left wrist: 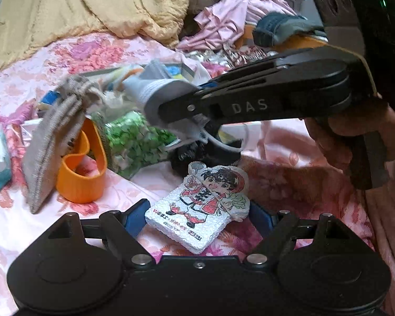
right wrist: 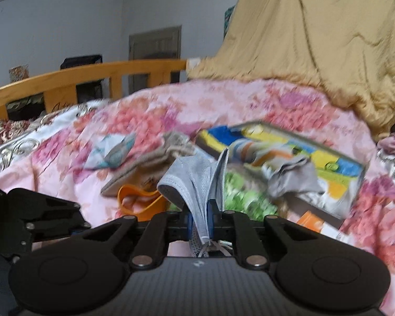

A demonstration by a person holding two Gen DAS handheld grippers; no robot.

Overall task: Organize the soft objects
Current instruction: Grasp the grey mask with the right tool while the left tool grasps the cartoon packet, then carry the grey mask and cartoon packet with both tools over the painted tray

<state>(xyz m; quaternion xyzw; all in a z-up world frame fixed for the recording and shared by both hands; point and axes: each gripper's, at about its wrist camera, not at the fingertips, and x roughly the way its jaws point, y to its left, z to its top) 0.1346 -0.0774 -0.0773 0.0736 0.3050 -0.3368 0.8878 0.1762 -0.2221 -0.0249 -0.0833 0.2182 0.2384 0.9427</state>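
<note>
A flat white foam pad with a cartoon figure printed in red [left wrist: 200, 210] lies on the pink floral bedspread [left wrist: 21, 84]. It sits between the blue pads of my left gripper [left wrist: 198, 217], which stands open around it; a narrow gap shows on each side. My right gripper [right wrist: 200, 218] is shut on a pale grey mesh face mask [right wrist: 194, 184], whose white ear loops hang below the pads. In the left wrist view the right gripper [left wrist: 176, 108] reaches in from the right, above the pile, with the mask [left wrist: 158, 89] at its tip.
A pile lies beyond the pad: an orange curled band [left wrist: 79, 181], a grey knit cloth [left wrist: 52, 142], a green-patterned bag [left wrist: 136, 139], a black fuzzy thing [left wrist: 189, 155]. Behind it is a shallow box of colourful cloths [right wrist: 342, 163]. A yellow quilt [left wrist: 79, 5], pink clothes [left wrist: 231, 18], a wooden bed rail [right wrist: 92, 76].
</note>
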